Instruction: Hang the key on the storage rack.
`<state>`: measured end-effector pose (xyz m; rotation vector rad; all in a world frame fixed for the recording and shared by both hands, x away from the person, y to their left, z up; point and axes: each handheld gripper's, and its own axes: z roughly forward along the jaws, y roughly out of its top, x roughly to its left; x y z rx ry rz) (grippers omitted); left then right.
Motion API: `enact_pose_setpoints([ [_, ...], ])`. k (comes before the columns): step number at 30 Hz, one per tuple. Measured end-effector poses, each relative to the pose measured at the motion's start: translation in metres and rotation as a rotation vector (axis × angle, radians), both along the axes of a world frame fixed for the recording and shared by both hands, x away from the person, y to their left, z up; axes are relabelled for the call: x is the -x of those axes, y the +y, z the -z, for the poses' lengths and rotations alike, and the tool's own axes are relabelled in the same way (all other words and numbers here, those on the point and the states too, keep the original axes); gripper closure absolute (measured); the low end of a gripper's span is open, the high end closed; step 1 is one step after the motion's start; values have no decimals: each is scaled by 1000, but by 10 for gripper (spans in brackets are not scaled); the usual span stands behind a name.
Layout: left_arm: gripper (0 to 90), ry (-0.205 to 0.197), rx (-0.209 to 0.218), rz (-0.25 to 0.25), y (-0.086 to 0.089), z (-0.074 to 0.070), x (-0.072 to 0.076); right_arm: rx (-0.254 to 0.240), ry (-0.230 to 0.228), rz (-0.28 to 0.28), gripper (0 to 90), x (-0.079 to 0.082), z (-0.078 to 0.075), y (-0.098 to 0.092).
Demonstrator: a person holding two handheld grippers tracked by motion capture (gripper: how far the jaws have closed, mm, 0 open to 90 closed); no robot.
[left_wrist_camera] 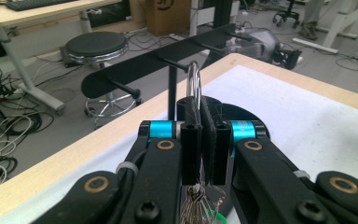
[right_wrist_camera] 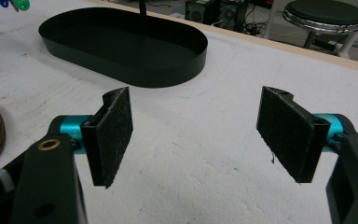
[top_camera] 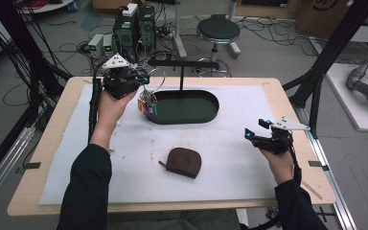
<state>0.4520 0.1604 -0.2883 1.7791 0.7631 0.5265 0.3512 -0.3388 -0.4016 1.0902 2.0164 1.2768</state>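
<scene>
So the left gripper [top_camera: 141,86] has its jaws pinched on the big ring of a key bunch [top_camera: 148,104], hanging above the near-left end of the black oval tray [top_camera: 206,115]. I'd keep the ring upright and slide it onto a peg of the hanger bar [left_wrist_camera: 135,67]. Right gripper [top_camera: 253,135] sits spread wide, well clear, as is the brown zip pouch [top_camera: 184,162].

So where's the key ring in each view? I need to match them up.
High view: the key ring hangs from the left tongs, upper left of centre, just left of the black oval tray.
Left gripper view: its silver loop rises centre frame, pinched between the pads.
Right gripper view: coloured tags at the top left corner.
Shared landmark: the black oval tray with its hook stand.
</scene>
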Motion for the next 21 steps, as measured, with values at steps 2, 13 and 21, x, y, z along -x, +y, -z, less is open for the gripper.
enact_pose_setpoints([
  [2, 863, 2, 8, -14, 0, 1, -5, 3, 0, -2, 274, 0, 0, 0],
  [13, 863, 30, 28, -87, 4, 17, -25, 1, 0, -3, 275, -1, 0, 0],
  [21, 863, 31, 70, -98, 4, 22, -32, 6, -2, -6, 275, -1, 1, 1],
])
